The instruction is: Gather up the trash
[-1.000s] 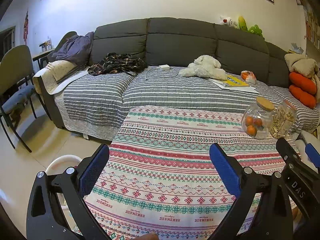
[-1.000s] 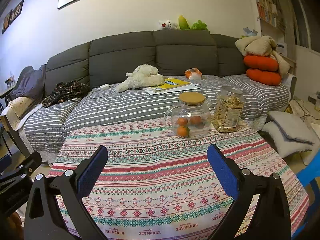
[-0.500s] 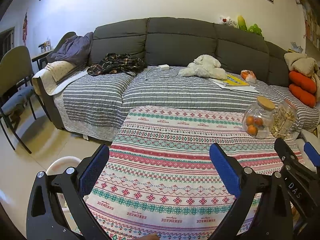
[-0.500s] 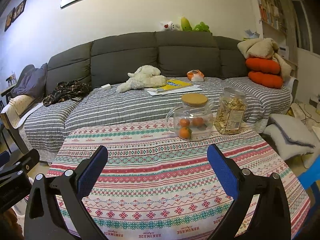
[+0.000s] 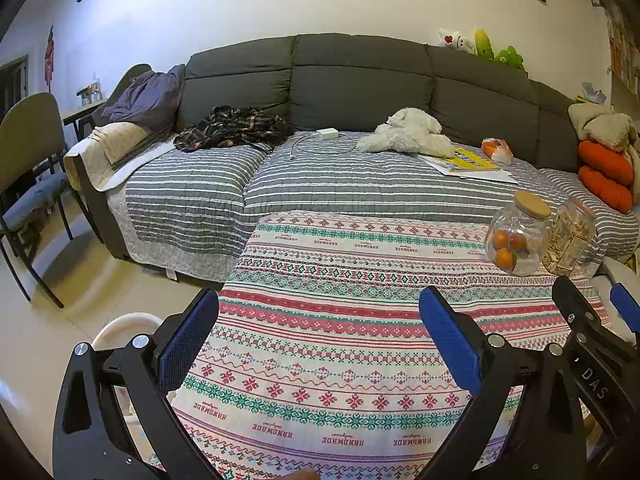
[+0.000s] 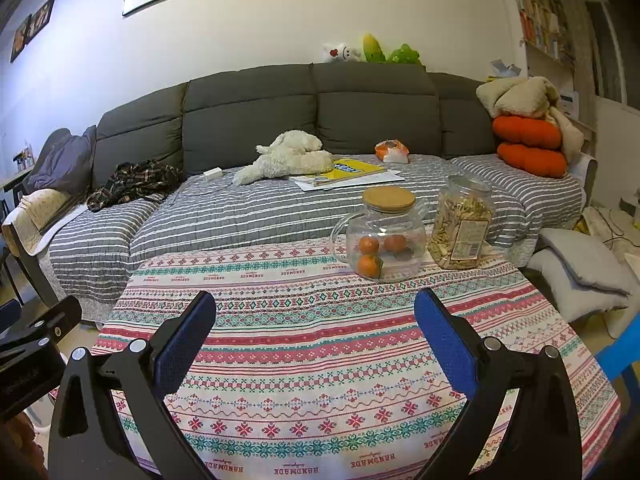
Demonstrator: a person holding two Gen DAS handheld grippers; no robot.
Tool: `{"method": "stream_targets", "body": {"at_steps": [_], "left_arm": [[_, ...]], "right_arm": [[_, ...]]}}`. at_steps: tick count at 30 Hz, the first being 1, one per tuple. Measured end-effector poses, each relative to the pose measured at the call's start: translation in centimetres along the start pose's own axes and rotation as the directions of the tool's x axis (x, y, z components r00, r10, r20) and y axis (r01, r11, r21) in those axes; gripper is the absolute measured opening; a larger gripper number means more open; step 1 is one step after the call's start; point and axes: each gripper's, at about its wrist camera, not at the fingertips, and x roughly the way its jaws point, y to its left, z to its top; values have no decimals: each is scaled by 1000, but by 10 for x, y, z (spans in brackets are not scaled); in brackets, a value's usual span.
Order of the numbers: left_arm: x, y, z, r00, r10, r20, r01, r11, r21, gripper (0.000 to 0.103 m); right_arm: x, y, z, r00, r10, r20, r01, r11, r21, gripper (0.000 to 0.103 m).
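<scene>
Two jars [image 6: 385,236] [image 6: 463,225] are set side by side at the surface's [image 6: 320,344] far right corner. Behind the surface, a sofa [image 6: 280,208] is placed, with a plush toy [image 6: 288,156] on it.

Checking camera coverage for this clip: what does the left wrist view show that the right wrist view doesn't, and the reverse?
Only the left wrist view shows the grey chair on the floor at far left and the white bin rim below the table edge.

Only the right wrist view shows the grey floor cushions, the bookshelf and the blue stool at right.

Both show the sofa, the white plush toy, the orange wrapper, the glass jar of oranges, the snack jar, the patterned tablecloth, and open, empty grippers: left gripper, right gripper.
</scene>
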Motion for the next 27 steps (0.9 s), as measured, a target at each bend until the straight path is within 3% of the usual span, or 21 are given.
{"method": "stream_targets", "body": {"at_steps": [27], "left_arm": [[7, 1, 1, 1000, -3, -26, 3, 1000, -17, 96]], "right_arm": [[4, 1, -1, 1000, -6, -14, 6, 1000, -5, 97]]}}
